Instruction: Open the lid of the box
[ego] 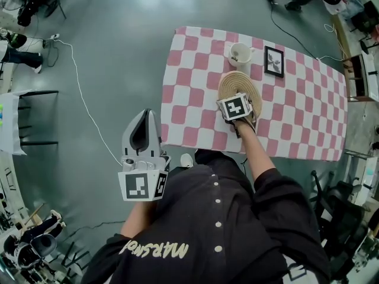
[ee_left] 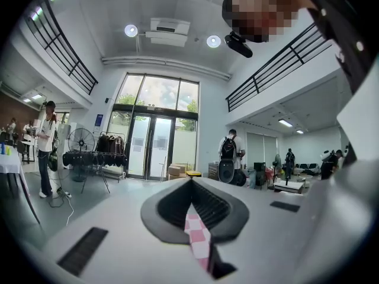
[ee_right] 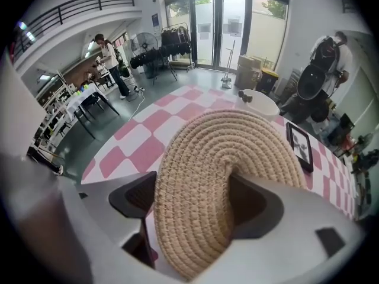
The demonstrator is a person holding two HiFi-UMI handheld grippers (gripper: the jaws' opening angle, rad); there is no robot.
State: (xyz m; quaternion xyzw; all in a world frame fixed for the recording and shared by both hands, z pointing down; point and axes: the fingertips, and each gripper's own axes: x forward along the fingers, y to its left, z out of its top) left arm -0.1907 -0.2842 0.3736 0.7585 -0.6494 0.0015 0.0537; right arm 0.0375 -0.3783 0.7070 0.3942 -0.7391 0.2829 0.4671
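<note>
While the head view takes in the whole layout, it gives the key relation: the woven lid (ego: pixel 234 83) lies on the checked tabletop (ego: pixel 296 117) straight ahead of the person, and the right gripper (ego: pixel 238 94) meets it at its near rim. The disc is round, so no long axis matters; the rest of it reaches away from the gripper, toward a white cup (ego: pixel 240 54) and a small picture frame (ego: pixel 273 61) beyond it. The left gripper (ego: pixel 144 115) hangs well apart, off the tabletop's left edge over the floor, so the right arm is the one placed to do the lifting. Whether a box body sits under the lid cannot be made out from above.

The left gripper view shows the left gripper (ee_left: pixel 192 209) with its jaws drawn together on nothing, only a sliver of the checked tabletop (ee_left: pixel 198 235) showing past them.

The right gripper view shows the hold that the marker cube hides from above. The right gripper (ee_right: pixel 195 212) is clamped on the lid (ee_right: pixel 231 158), one jaw on each face of the rim, which bends where it is pinched. The cup (ee_right: pixel 259 102) and frame (ee_right: pixel 299 145) stand beyond. I judge the lift should go upward, hinging the disc away from the person.
</note>
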